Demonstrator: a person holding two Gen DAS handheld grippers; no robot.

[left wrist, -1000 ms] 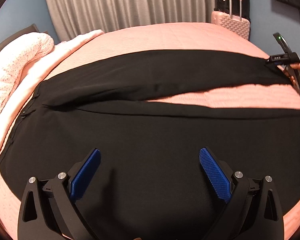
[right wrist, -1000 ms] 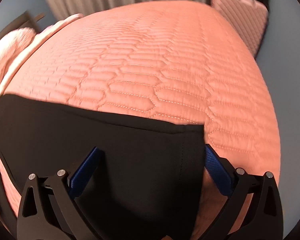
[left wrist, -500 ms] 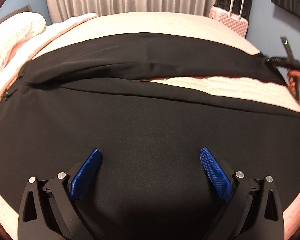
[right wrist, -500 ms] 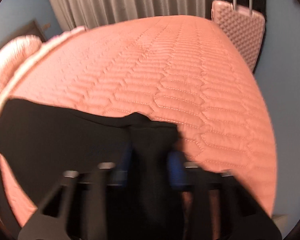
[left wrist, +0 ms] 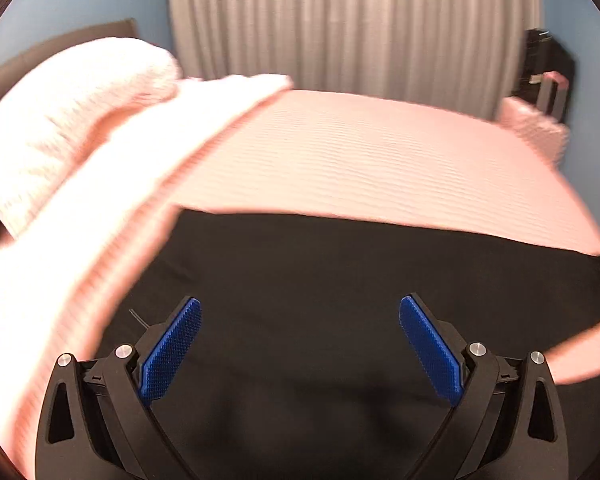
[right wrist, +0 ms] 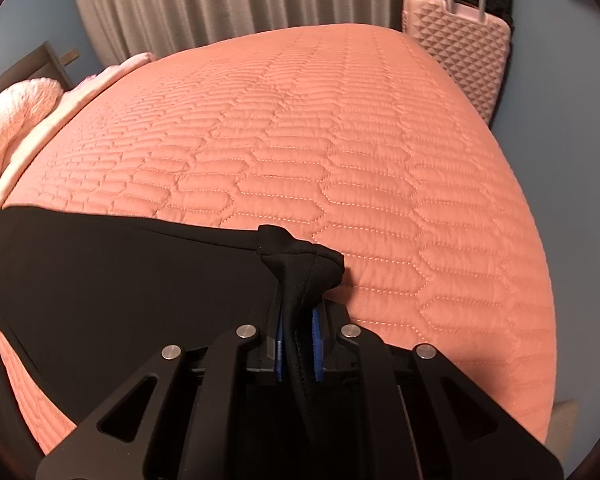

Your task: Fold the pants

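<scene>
Black pants (left wrist: 320,280) lie spread on a pink quilted bed (left wrist: 360,160). My left gripper (left wrist: 300,340) is open, its blue pads (left wrist: 172,352) wide apart just above the black cloth, holding nothing. In the right wrist view the pants (right wrist: 120,280) lie flat to the left, and my right gripper (right wrist: 298,348) is shut on the hem end of a pant leg (right wrist: 300,264), which bunches up between the blue pads. The left wrist view is blurred by motion.
A fluffy pale pink blanket (left wrist: 72,112) lies at the bed's left side. A pink suitcase (right wrist: 456,44) stands at the far right corner by the grey curtain (right wrist: 200,0). The bed's right edge (right wrist: 540,280) drops off beside a blue wall.
My right gripper has closed on the pant leg's hem, which was flat between open fingers a second ago. My left gripper has swung left toward the waist end and stayed open.
</scene>
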